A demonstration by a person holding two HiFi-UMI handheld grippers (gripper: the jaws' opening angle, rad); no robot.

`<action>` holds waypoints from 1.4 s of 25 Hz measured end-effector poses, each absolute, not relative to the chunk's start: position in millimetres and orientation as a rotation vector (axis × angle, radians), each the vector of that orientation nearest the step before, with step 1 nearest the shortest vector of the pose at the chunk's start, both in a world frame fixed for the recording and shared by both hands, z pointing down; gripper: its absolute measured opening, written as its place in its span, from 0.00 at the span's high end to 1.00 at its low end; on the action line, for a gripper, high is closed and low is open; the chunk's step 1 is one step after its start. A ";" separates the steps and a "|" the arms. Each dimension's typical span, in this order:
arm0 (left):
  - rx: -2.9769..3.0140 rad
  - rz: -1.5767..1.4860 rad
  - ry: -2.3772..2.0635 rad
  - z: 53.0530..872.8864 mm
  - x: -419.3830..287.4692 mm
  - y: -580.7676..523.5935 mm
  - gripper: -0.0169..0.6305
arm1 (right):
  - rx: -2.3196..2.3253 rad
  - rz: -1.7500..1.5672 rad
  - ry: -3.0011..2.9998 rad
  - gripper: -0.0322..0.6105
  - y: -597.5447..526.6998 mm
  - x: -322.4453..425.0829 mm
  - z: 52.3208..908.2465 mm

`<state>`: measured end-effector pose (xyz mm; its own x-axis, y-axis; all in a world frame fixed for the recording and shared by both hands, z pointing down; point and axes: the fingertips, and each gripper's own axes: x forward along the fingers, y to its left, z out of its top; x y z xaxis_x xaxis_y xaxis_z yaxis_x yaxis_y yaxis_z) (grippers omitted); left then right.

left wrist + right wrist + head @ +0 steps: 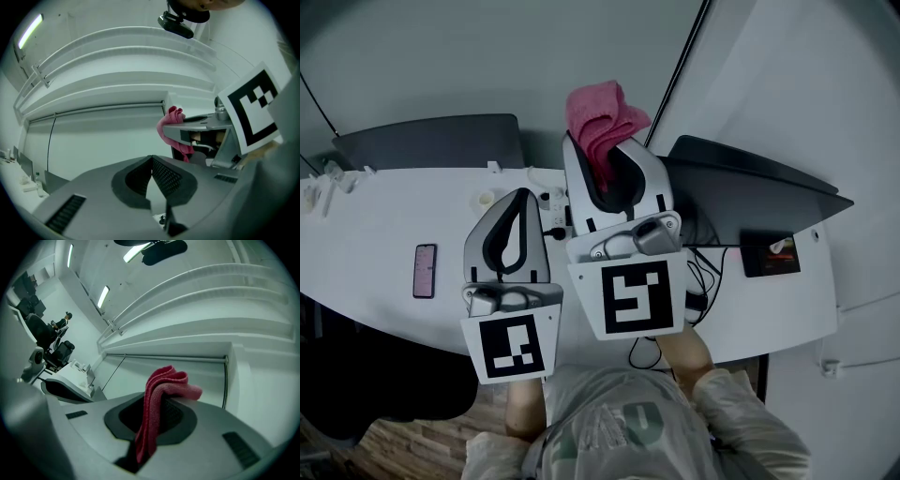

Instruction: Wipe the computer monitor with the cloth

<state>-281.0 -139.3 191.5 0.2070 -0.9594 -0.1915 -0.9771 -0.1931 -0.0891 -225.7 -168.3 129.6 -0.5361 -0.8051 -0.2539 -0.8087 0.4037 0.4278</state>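
Note:
A pink cloth (pixel 602 120) sticks up out of my right gripper (pixel 602 157), which is shut on it and held above the white desk (pixel 384 234). In the right gripper view the cloth (pixel 161 390) hangs folded over the closed jaws (pixel 161 401). The dark monitor (pixel 750 183) stands just right of that gripper, seen from above as a thin tilted panel. My left gripper (pixel 522 193) is lower and to the left, shut with nothing in it. In the left gripper view its pads (pixel 152 159) meet, and the cloth (pixel 172 125) shows beyond in the right gripper (pixel 197 125).
A second dark monitor (pixel 431 142) stands at the desk's back left. A phone (pixel 425 270) lies on the desk left of my left gripper. Cables (pixel 698 281) and a small dark device (pixel 771 251) lie below the right monitor. Small white items (pixel 328 183) sit far left.

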 end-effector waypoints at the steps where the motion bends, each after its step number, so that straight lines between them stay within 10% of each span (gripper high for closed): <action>1: -2.296 0.136 1.855 192.6 -278.4 -141.1 0.95 | -1.521 0.817 2.641 0.86 -168.3 -224.3 132.1; 35: -2.555 0.187 1.507 197.0 71.2 -140.7 0.95 | -1.905 0.927 2.567 0.86 -185.9 121.6 134.4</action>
<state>71.2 -140.7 197.0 0.4816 -0.8550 -0.1925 -0.8761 -0.4752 -0.0814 121.6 -185.9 134.4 -0.3329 -0.9270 -0.1730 -0.8235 0.1964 0.5323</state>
